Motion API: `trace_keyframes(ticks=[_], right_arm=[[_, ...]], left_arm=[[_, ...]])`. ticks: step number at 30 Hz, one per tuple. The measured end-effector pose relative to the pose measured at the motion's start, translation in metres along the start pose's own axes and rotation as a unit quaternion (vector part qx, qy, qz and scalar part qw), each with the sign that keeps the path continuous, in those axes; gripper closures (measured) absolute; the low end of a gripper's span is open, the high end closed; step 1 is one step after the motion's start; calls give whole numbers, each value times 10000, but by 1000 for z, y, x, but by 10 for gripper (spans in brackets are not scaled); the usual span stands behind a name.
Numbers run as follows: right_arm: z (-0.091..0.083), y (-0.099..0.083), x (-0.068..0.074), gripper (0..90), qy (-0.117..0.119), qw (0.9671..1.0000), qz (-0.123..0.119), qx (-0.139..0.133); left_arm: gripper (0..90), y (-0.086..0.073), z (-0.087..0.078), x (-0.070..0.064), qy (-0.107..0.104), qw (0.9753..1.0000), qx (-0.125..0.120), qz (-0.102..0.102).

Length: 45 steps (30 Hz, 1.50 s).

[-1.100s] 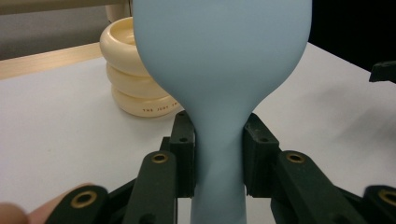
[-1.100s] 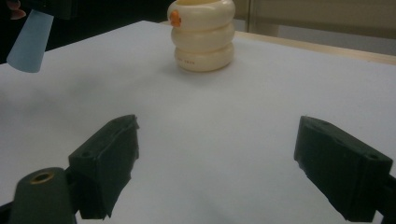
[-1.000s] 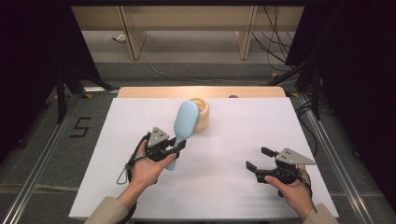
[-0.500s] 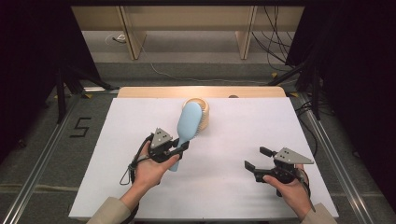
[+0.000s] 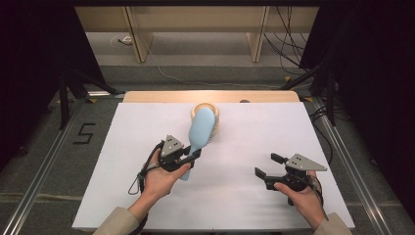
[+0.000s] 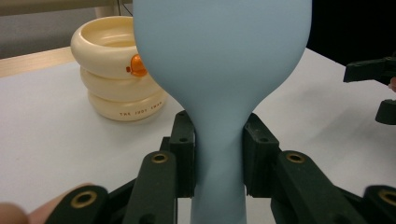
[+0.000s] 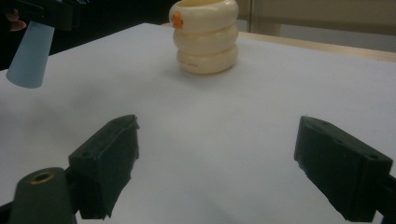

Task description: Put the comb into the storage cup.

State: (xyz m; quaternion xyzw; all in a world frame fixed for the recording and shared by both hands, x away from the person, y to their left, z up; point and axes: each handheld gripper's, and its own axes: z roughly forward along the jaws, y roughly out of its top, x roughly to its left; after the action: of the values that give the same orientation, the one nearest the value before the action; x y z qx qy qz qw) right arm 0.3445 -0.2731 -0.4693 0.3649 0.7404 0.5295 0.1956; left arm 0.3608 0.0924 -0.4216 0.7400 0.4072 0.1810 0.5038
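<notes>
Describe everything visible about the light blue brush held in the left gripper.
The light blue, smooth, plastic-looking hairbrush has a broad oval head narrowing to a slim handle with a flat-cut end. The left gripper clamps the handle just below the head, one black finger on each side. It is raised off the white table, its plain back showing; its head overlaps the cream ringed holder from above.

Light: even and bright from overhead on the white desk (image 5: 244, 196); the surroundings drop into near-black at both sides
Shadows: soft and short; a faint grey patch lies under the brush handle (image 7: 29, 56) in the right gripper view
Glare: mild sheen on the cream ringed pot (image 7: 204, 35)
Focus: the left claw (image 6: 219, 154) is soft, up close; pale blue brush (image 6: 219, 70) smooth, featureless
Sharpness: high view slightly grainy
</notes>
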Motion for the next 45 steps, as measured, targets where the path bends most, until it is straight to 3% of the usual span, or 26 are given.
trace_keyframes(ticks=[25, 45], right_arm=[[12, 4, 8, 146, 112, 9999, 27, -59], [23, 11, 20, 145, 249, 9996, 26, -131]], left_arm=[[694, 1, 5, -10, -65, 9999, -11, 156], [694, 3, 14, -20, -185, 9998, -56, 105]])
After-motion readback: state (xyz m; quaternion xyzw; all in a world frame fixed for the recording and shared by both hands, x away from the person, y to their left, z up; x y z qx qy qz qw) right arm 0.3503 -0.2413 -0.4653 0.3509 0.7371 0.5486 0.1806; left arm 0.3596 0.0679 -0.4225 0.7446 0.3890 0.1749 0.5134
